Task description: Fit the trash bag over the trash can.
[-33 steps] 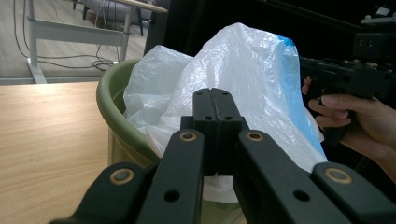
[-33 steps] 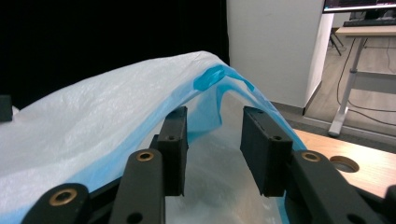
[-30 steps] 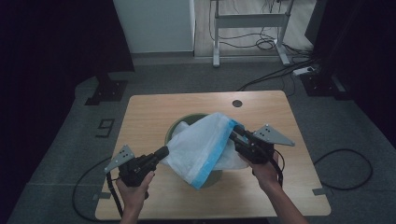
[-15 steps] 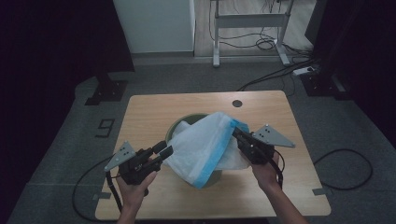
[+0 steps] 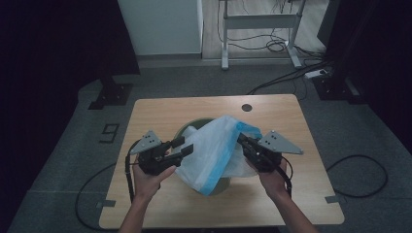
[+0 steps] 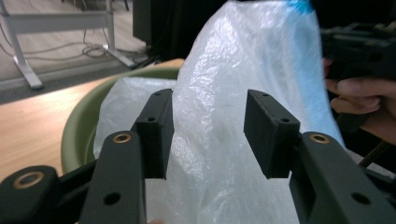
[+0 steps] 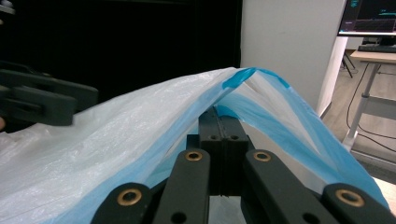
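The thin crinkled plastic bag (image 5: 214,150) was translucent white with a bright blue band along its rim. The round plastic bin (image 6: 84,126) beneath it was olive green. The rectangular wooden table (image 5: 160,109) was pale tan with fine grain. Both handheld two-jaw grippers, left gripper (image 5: 180,148) and right gripper (image 5: 243,141), were matte black with brass-coloured rivets and grey triangular plates.

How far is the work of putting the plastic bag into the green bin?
Done: part of the plastic bag already lies inside the green bin. In hand: the right gripper pinches its blue edge; the left gripper has just been opening, pads off the film. Left: spreading the bag over the rim.
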### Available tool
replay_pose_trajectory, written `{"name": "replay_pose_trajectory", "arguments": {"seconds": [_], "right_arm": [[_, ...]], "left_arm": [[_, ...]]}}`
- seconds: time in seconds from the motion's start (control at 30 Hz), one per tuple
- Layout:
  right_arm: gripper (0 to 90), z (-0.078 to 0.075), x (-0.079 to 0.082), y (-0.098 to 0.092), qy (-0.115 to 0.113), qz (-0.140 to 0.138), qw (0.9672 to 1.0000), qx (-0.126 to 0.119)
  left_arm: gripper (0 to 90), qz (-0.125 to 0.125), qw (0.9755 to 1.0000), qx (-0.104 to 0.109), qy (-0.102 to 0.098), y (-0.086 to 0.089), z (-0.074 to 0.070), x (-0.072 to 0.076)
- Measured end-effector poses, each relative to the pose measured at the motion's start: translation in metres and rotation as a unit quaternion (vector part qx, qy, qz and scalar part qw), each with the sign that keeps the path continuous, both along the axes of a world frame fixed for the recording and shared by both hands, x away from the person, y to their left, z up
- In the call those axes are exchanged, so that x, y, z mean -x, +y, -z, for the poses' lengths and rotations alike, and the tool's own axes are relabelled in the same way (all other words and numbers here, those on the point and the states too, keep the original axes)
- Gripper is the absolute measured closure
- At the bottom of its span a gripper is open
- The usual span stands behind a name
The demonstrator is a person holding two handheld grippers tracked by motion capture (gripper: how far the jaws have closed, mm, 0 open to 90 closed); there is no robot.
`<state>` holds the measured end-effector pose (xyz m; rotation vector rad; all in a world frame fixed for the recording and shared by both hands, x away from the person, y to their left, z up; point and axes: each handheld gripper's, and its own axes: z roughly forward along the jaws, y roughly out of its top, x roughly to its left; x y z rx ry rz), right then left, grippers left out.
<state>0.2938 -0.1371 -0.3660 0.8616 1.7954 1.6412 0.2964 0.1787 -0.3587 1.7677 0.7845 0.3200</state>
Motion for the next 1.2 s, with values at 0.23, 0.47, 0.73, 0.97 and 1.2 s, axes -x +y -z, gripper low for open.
{"name": "replay_pose_trajectory", "arguments": {"seconds": [0.23, 0.47, 0.73, 0.97, 1.2], "right_arm": [[89.2, -0.003, 0.002, 0.003, -0.010, -0.007, 0.9999, -0.004], [89.3, -0.006, 0.005, 0.010, -0.016, -0.018, 0.9997, -0.005], [89.2, -0.006, 0.006, 0.003, -0.014, -0.008, 0.9998, -0.009], [89.3, 0.001, 0.003, -0.006, 0.000, 0.006, 1.0000, -0.006], [89.3, 0.009, 0.001, -0.015, 0.008, 0.014, 0.9998, -0.009]], "left_arm": [[67.7, -0.004, 0.9996, -0.021, 0.018, -0.004, 0.007, -0.006], [89.6, 0.004, 0.9993, -0.029, 0.025, -0.005, 0.011, -0.006], [89.8, -0.008, 1.0000, -0.003, -0.002, 0.005, 0.006, 0.001], [89.9, -0.026, 0.9989, 0.031, -0.023, 0.017, 0.000, 0.005], [90.0, -0.039, 0.9975, 0.051, -0.029, 0.029, -0.002, 0.005]]}}
